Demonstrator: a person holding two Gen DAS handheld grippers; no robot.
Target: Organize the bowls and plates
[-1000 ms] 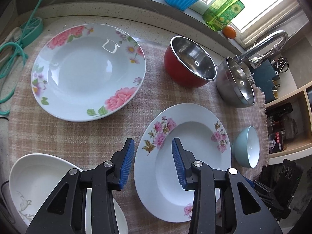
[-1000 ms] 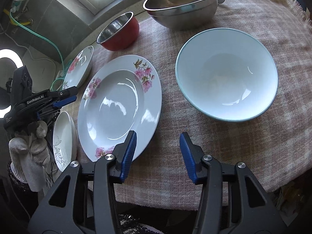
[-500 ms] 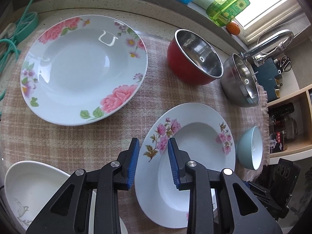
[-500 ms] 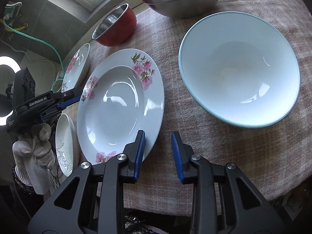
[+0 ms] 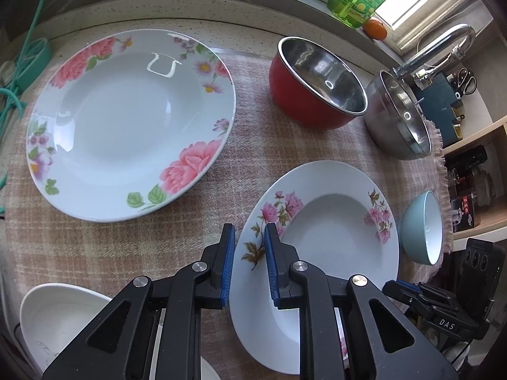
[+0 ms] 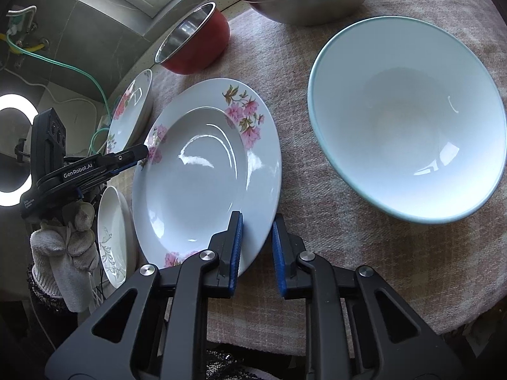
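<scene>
Both grippers, left gripper [image 5: 248, 253] & right gripper [image 6: 256, 247], just closing on white pink-flowered ceramic plate [image 6: 202, 171] rim; nothing stacked yet, 5 other dishes left.

The right gripper [image 6: 256, 250] has just been closing its jaws over the near rim of the pink-flowered plate [image 6: 202, 174], the rim standing between the blue pads. Across the plate, the left gripper [image 6: 136, 155], in a gloved hand [image 6: 63, 243], reaches its far edge. A pale blue bowl [image 6: 408, 117] sits just beside the plate on the checked cloth [image 6: 364, 253].
</scene>
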